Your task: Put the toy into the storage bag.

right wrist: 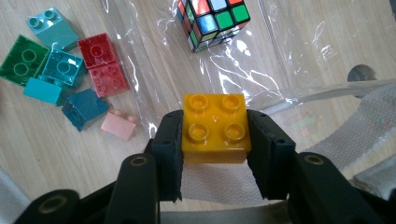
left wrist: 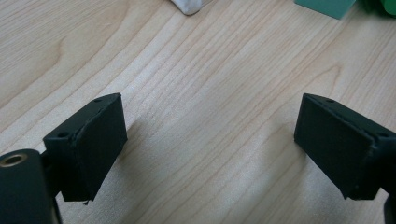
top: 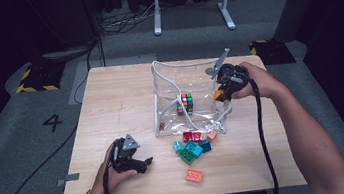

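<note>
Table (top: 125, 103) evenly lit from overhead; surroundings beyond its edges fall dark. White glare streaks the clear bag (right wrist: 280, 51). Soft shadows lie beneath the left gripper's jaws. High view slightly soft; both gripper views sharper.

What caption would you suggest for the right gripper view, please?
Right claw grips a yellow brick above the clear bag holding a puzzle cube.

My high camera looks forward and down over the table (top: 124, 93), while each gripper camera peers closely past its fingers, the right one sharing the loose bricks (right wrist: 70, 74) beyond its fingertips.
</note>
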The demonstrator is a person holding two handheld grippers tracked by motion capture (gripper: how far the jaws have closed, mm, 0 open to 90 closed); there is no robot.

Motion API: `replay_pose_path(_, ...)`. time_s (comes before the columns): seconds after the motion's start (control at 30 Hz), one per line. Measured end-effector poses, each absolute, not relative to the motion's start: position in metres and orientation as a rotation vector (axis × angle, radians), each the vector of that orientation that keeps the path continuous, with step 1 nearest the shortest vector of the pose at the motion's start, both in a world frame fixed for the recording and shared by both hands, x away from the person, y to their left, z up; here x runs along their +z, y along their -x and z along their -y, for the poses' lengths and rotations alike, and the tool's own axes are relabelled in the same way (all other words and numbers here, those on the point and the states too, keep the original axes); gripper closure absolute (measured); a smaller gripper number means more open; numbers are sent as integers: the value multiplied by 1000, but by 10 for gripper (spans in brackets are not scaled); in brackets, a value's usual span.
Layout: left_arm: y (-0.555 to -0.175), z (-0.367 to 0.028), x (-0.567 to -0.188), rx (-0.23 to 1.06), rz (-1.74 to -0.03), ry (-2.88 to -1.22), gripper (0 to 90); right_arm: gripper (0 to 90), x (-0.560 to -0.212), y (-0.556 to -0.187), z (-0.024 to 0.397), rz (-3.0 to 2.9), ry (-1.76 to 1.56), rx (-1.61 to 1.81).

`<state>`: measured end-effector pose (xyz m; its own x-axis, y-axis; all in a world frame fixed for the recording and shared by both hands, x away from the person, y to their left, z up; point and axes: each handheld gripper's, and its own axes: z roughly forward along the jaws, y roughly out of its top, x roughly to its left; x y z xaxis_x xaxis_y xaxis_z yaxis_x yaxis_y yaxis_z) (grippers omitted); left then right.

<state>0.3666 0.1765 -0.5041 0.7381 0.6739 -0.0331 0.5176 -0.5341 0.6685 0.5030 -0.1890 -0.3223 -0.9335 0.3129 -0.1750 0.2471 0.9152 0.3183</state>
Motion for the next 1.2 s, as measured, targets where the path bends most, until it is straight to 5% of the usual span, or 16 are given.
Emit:
replay_pose_path(0.6,-367,-176,-504,300,-893,-2260,95,491,-316,-490,209,-2753,-477,728)
replay_pose_path(1.2,-367,-177,-504,300,-893,-2261,96,438,-305,-438,269,-2384,-613,1169)
